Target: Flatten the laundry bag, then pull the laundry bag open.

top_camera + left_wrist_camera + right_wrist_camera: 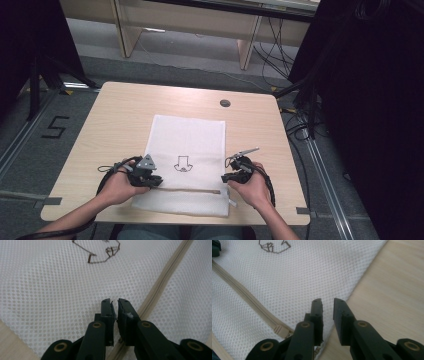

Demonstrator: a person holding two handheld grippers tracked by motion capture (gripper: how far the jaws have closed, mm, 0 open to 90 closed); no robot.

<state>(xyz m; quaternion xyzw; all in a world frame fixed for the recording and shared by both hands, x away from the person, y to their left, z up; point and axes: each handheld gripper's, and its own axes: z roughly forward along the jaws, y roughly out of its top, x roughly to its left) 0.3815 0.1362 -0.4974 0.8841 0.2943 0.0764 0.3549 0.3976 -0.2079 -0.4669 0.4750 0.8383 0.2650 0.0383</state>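
1. Both sets of jaws stand a little apart with nothing between them: the left gripper [114, 302] shows a thin slit over the mesh, the right gripper [327, 301] a slightly wider gap.
2. Lying flat in the middle of the wooden table [115, 107] is the white mesh laundry bag [190, 137], its short edge facing the lower part of the high view.
3. Across the bag's lower part runs the beige zipper [192, 190], left to right in the high view; that long axis is what matters.
4. In the right gripper view, the zipper pull [280, 330] sits at lower left, just beside the left jaw, close to the bag's edge where the wood begins.
5. In the left gripper view, the zipper [160, 287] slants from the upper right down to just under the jaws.
6. My read: the right hand is nearer the pull, so it likely takes it and draws along the zipper toward the left gripper, while the left pins the fabric.
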